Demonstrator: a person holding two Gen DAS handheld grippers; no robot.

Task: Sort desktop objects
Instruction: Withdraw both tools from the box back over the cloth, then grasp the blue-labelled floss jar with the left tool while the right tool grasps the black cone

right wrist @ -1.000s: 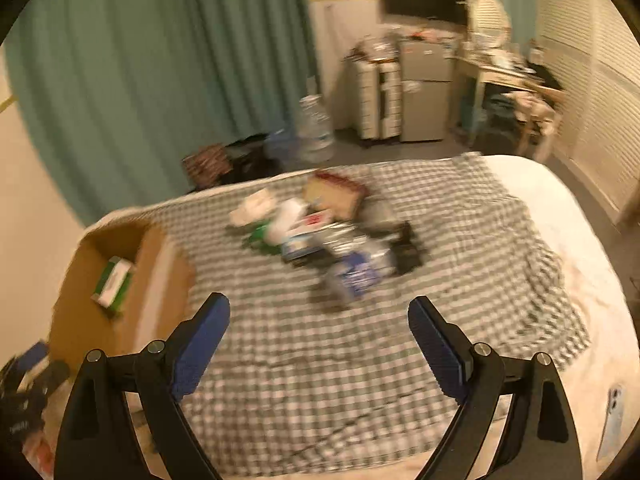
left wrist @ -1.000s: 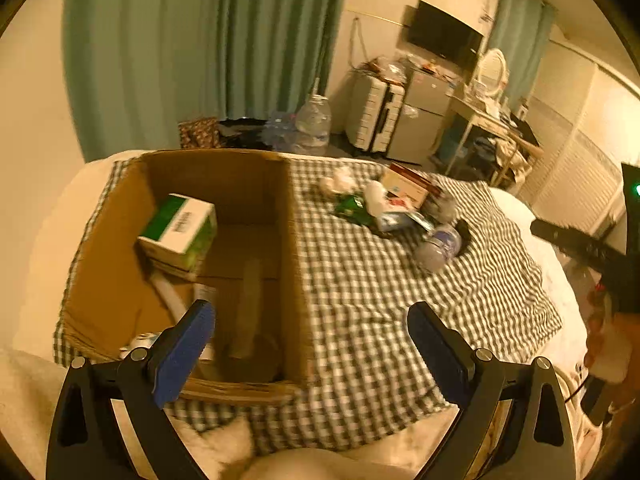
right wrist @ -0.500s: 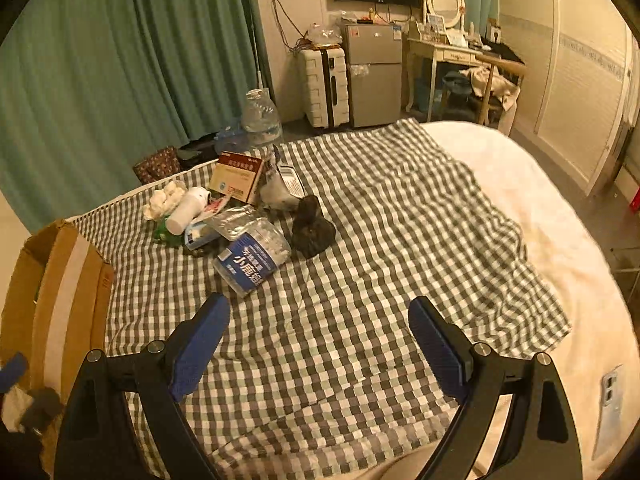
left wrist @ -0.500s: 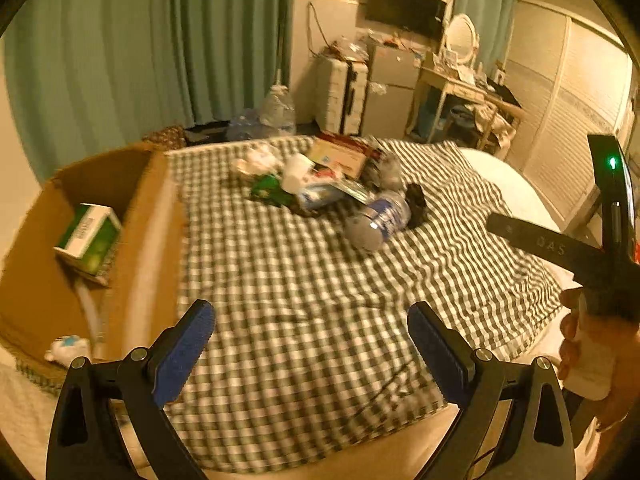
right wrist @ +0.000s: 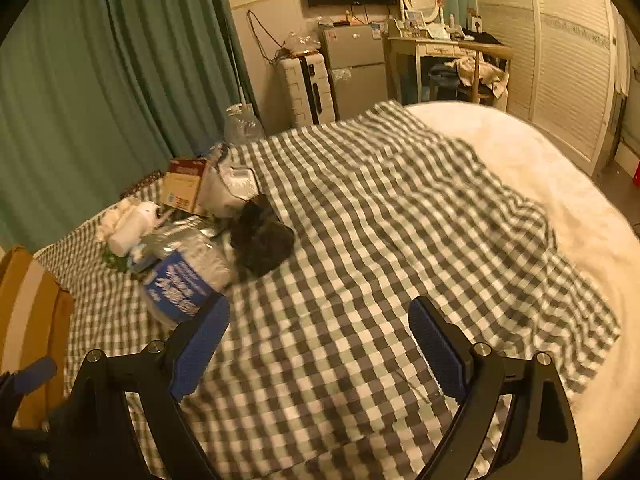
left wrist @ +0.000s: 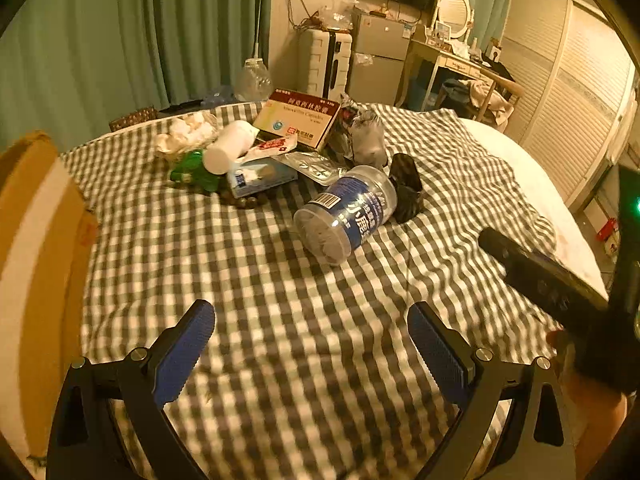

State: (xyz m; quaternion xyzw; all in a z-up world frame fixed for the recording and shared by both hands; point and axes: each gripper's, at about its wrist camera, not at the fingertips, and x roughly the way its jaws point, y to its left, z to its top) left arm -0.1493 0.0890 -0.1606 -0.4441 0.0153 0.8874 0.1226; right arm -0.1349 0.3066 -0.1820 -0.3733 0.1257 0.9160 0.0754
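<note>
Blue-padded and spread wide, the left hand-held gripper [left wrist: 311,347] tilts down over the checked cloth [left wrist: 280,320] on the bed, nothing between its jaws. The right hand-held gripper [right wrist: 319,345] is also spread wide and empty, angled down at the same cloth; its left pad [right wrist: 200,350] lies in front of the clear jar with the blue label [right wrist: 182,280], though whether it touches the jar cannot be told. In the left wrist view the right tool shows as a blurred dark bar at the right edge, with part of the person's hand [left wrist: 592,412] below it.

The things to sort lie in a heap on the far side of the cloth: the jar on its side [left wrist: 346,214], a black crumpled object [left wrist: 406,188] just beside it, a white cylinder [left wrist: 230,146], a green item [left wrist: 194,170], a red-and-cream box [left wrist: 298,118] and a white crumpled wad [left wrist: 186,134]. The cardboard box [left wrist: 36,260] stands at the left edge of the cloth.

Compared with a second ago, the left hand-held gripper has swung away from above the cardboard box, which then filled the left half of its view, and now faces the heap. The right one has come lower and nearer; the jar, earlier in mid-view, now sits just behind its left pad. Both jaws are as wide as before.
</note>
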